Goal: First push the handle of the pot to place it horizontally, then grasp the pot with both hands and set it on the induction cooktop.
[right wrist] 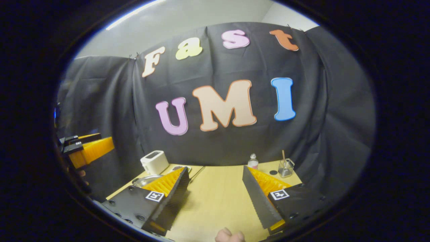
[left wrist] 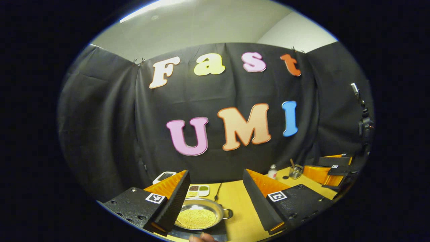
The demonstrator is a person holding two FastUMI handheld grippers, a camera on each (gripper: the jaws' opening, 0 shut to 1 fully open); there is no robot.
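1. Left gripper [left wrist: 215,198]: fingers spread wide, holding nothing, raised above the wooden table [left wrist: 235,201]. Seen from the right gripper view, it hangs far to that view's left, well above the tabletop.

2. Right gripper [right wrist: 215,195]: fingers likewise spread wide and empty, poised over bare tabletop.

3. Pot [left wrist: 200,215]: a shallow steel pot holding yellow grain. In the left gripper view it lies directly ahead of and below the left gripper, partly behind that gripper's left-hand finger. It appears to rest on a dark flat slab, possibly the induction cooktop [left wrist: 215,232]; the picture does not settle this.

4. Pot handle [left wrist: 228,213]: a small loop at the rim, jutting to the right in the left gripper view, into the gap between the spread fingers. A second handle cannot be made out.

5. Governing relation: the pot lies nearer the left gripper. In the right gripper view only a sliver of its rim [right wrist: 144,179] shows, behind that gripper's left-hand finger, so the pot lies left of and beyond the right gripper. As a judgement, the push on the handle falls more readily to the left gripper; neither gripper touches the pot.

6. Surroundings: a divided tray [left wrist: 199,191] beyond the pot; a white appliance [right wrist: 154,162], a small bottle [right wrist: 253,161] and a glass jar [right wrist: 285,168] along the table's far edge.
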